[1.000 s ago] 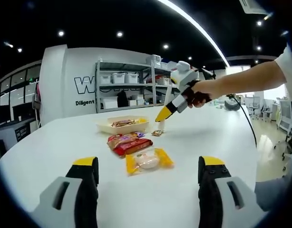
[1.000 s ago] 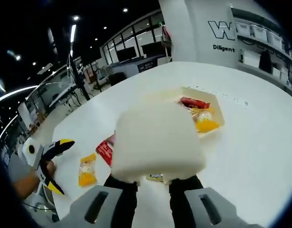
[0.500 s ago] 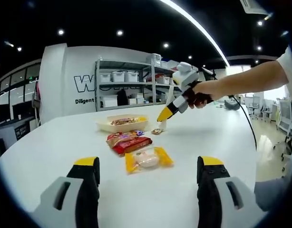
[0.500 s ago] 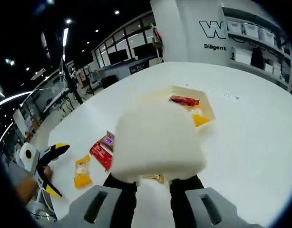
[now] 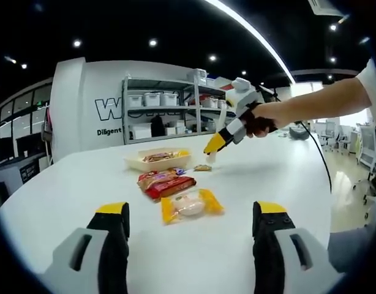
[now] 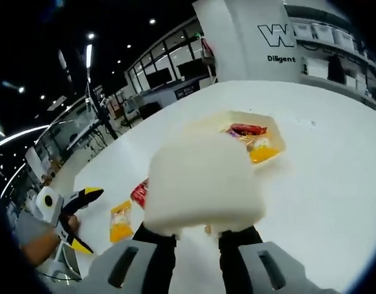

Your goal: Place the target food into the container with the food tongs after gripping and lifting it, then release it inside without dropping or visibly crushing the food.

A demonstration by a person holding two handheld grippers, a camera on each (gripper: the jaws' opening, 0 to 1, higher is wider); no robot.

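The white tabletop [image 5: 280, 177] carries a shallow cream container [image 5: 158, 160] holding wrapped snacks, and in front of it lie a red snack packet [image 5: 165, 182] and a yellow-wrapped pastry [image 5: 191, 206]. In the right gripper view, the right tool [image 6: 198, 236] is clamped on a pale, blurred block [image 6: 203, 184] that looks like the tongs' handle end. The left tool [image 5: 191, 226] hangs low with jaws wide apart, holding nothing.

Counter [image 5: 65, 184]: bare on near and right sides. Obstacles at centre: yellow packet [image 5: 191, 206], red packets [image 5: 165, 182], tray [image 5: 157, 160]. Right claw [image 5: 211, 147] hangs beside tray.
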